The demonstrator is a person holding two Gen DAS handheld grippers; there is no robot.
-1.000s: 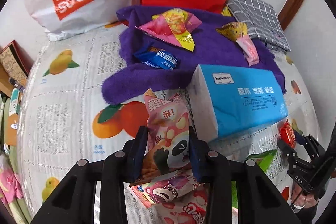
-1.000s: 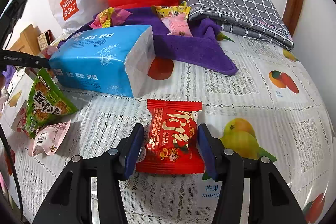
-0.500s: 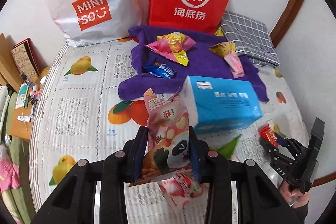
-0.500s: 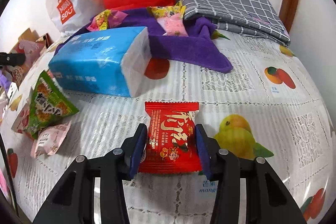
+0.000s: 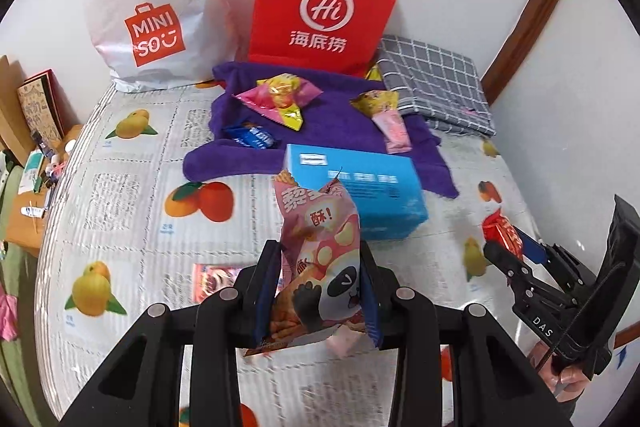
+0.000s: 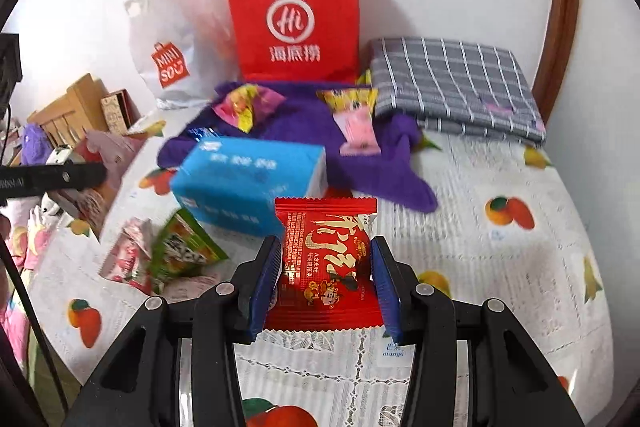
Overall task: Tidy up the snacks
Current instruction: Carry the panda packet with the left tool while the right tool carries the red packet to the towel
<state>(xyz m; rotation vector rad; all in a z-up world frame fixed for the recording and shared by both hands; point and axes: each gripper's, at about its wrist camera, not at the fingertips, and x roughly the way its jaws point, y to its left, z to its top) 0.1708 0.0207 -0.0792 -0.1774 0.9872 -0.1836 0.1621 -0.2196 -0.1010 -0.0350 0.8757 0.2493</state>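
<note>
You are looking at two shopping bags behind the purple towel (image 5: pixel 320 135): one red paper bag (image 5: pixel 326 7) and one white plastic bag (image 5: pixel 152 11). Four snack packets are lying on the towel: one pink-and-yellow (image 5: pixel 280 99), one blue (image 5: pixel 250 137), one yellow (image 5: pixel 374 101) and one pale pink (image 5: pixel 394 133). One blue tissue pack (image 5: pixel 360 195) is sitting at the towel's front edge, and one folded grey checked cloth (image 5: pixel 434 87) beside the towel. You are holding two packets: one pink panda packet (image 5: pixel 320 267), one red packet (image 6: pixel 326 263). In front of the tissue pack, one green packet (image 6: pixel 182 247) is lying among pink ones too blurred to count
</note>
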